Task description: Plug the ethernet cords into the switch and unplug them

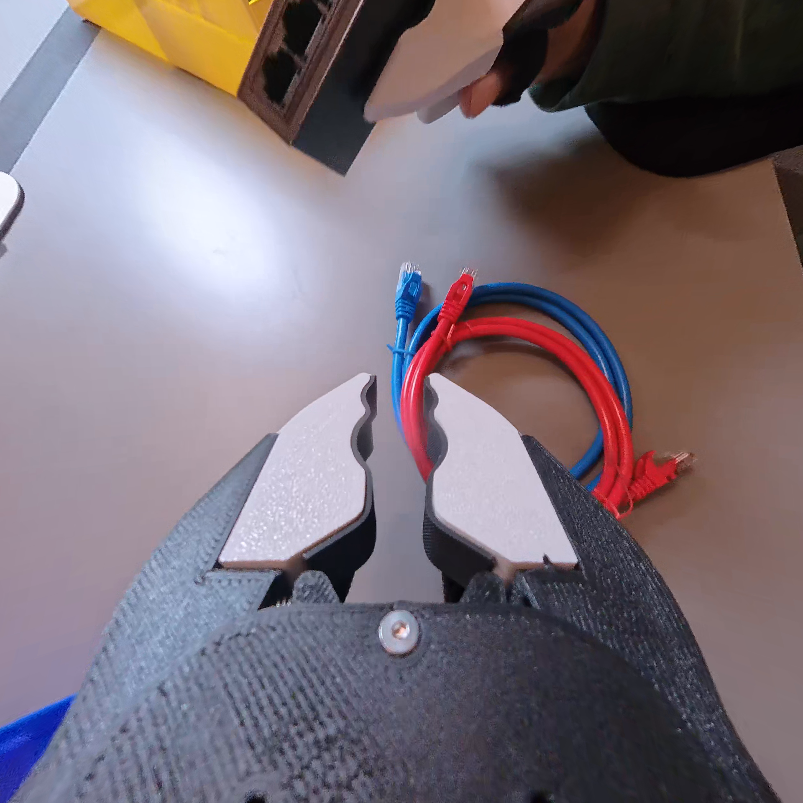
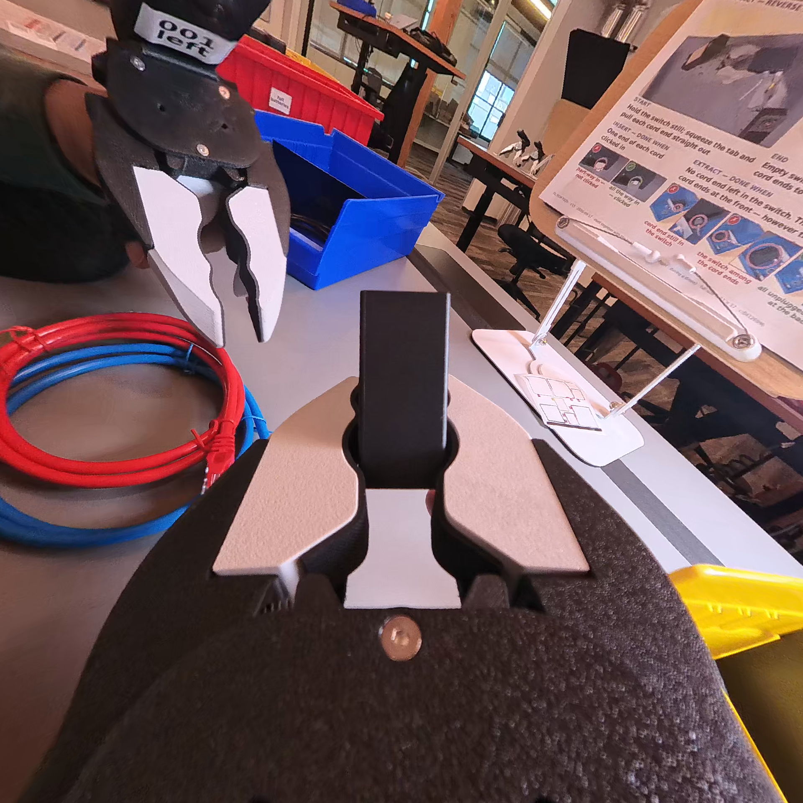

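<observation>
My right gripper (image 2: 399, 384) is shut on the black switch (image 2: 404, 339) and holds it on the grey table. In the left wrist view the switch (image 1: 282, 74) shows its empty ports at the top, with the right gripper's white fingers (image 1: 413, 87) on it. A coiled red cord (image 1: 565, 343) and a coiled blue cord (image 1: 565, 300) lie together on the table. The blue plug (image 1: 407, 289) and a red plug (image 1: 459, 295) point toward the switch. My left gripper (image 1: 399, 382) is open and empty, just above the coils' near edge; it also shows in the right wrist view (image 2: 239, 334).
A yellow bin (image 1: 187, 39) stands behind the switch. A blue bin (image 2: 369, 217) and a red bin (image 2: 304, 91) sit at the table's far side. A white stand (image 2: 560, 391) carries an instruction board (image 2: 695, 152) at the right. A person's dark sleeve (image 1: 673, 87) reaches in. My right fingertips sit around 12 cm from my left ones.
</observation>
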A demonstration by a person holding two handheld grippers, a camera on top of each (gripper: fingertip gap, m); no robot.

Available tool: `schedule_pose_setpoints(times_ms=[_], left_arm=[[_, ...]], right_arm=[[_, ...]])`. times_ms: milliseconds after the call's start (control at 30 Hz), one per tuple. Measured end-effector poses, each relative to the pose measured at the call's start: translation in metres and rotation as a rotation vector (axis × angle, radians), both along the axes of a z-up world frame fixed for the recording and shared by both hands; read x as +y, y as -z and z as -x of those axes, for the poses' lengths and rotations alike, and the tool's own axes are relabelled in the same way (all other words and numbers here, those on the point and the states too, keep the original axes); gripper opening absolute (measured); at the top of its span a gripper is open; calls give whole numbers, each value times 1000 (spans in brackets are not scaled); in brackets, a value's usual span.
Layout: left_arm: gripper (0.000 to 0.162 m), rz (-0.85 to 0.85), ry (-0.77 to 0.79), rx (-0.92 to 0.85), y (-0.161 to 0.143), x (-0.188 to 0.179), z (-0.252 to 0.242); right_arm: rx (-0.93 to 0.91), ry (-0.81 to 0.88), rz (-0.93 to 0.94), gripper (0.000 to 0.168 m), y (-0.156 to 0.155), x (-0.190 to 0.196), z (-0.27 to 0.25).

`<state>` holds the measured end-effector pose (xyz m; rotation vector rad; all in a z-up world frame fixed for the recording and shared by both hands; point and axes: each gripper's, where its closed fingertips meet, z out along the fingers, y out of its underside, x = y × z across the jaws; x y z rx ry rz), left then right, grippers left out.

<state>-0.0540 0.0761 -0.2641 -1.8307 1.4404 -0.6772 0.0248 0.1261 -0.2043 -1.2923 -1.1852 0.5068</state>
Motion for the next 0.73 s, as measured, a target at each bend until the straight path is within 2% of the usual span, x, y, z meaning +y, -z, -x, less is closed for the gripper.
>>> schedule_pose_setpoints(times_ms=[200, 367, 467, 633, 733], left_arm=[[16, 54, 121, 89, -1, 1, -32], [16, 11, 254, 264, 23, -14, -59], [17, 3, 230, 289, 37, -13, -63], [12, 39, 228, 291, 36, -16, -54], [13, 57, 212, 251, 24, -17, -45]], right_arm=[[-22, 2, -15, 29, 2, 0, -2], [-12, 30, -33, 30, -4, 0, -13], [-1, 38, -14, 30, -3, 3, -16], [-17, 20, -10, 29, 2, 1, -11], [-19, 21, -13, 29, 1, 0, -11]])
